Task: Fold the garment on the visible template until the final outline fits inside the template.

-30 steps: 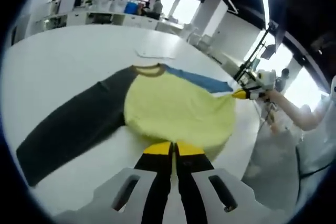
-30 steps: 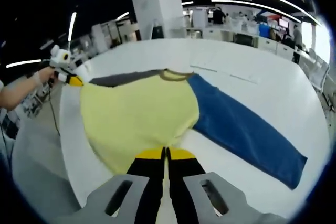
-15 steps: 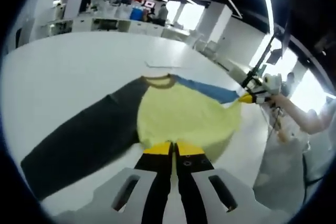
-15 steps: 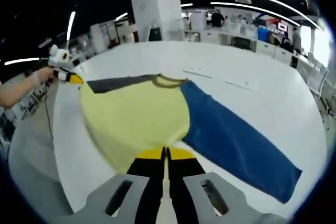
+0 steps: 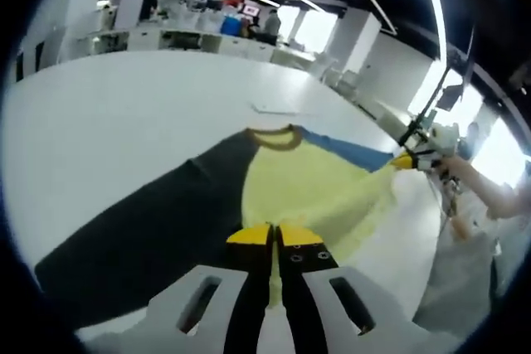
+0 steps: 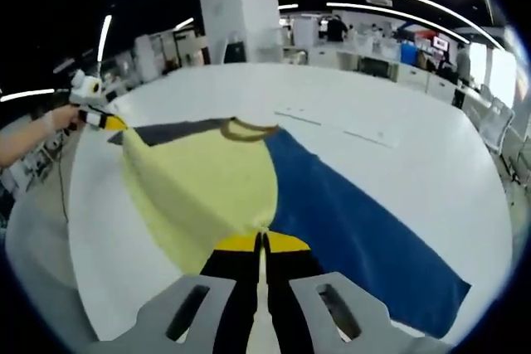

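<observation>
A long-sleeved shirt lies on a round white table (image 5: 99,113): yellow body (image 5: 323,188), olive collar (image 5: 278,137), one dark grey sleeve (image 5: 158,230), one blue sleeve (image 6: 348,221). My left gripper (image 5: 272,238) is shut on the yellow hem at one bottom corner. My right gripper (image 6: 261,242) is shut on the hem at the other corner; it also shows at the far right of the left gripper view (image 5: 408,160). The left gripper appears at the far left of the right gripper view (image 6: 109,122). The hem hangs stretched between them, lifted off the table. A faint template outline (image 6: 332,126) lies beyond the collar.
The table's rim (image 6: 83,288) curves close below both grippers. A person's hand (image 6: 58,118) and sleeve (image 5: 489,196) hold the grippers. Desks, screens and people stand far behind the table (image 5: 207,26). A white pillar (image 6: 241,14) rises at the back.
Both grippers have carried the yellow hem toward the collar. The yellow body looks narrower and more drawn up, and more of each sleeve lies beside the jaws.
</observation>
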Demonstrator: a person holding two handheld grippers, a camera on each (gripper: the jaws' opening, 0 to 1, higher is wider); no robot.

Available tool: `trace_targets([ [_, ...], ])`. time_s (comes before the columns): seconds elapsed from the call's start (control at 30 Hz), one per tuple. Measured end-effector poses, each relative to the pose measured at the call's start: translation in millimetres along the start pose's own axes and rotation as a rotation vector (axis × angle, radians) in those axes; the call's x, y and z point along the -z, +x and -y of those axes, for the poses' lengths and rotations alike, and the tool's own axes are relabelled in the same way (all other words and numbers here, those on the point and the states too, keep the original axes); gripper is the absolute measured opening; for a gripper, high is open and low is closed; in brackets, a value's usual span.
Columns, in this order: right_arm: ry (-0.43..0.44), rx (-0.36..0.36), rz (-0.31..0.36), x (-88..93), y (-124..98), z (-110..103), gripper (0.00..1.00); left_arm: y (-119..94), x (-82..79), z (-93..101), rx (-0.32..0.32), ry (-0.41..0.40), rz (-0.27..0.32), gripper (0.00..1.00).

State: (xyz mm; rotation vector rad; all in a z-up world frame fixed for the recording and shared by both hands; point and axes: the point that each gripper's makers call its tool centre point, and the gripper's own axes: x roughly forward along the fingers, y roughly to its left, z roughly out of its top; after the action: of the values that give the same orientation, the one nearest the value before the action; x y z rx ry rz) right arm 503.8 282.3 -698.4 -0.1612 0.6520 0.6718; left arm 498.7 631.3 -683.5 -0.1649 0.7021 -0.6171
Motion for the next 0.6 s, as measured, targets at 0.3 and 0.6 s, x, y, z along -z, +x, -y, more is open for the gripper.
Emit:
trace_targets([
  [0.3,0.022,0.033,0.004,-5.2,15,13,0.02,15,-6.7,-14.8,-0.063,0.009,0.019,0.0],
  [0.6,-0.008,0.094,0.003,-12.1,36,28,0.02,27,-14.1,-25.6,-0.117,0.045,0.035,0.0],
])
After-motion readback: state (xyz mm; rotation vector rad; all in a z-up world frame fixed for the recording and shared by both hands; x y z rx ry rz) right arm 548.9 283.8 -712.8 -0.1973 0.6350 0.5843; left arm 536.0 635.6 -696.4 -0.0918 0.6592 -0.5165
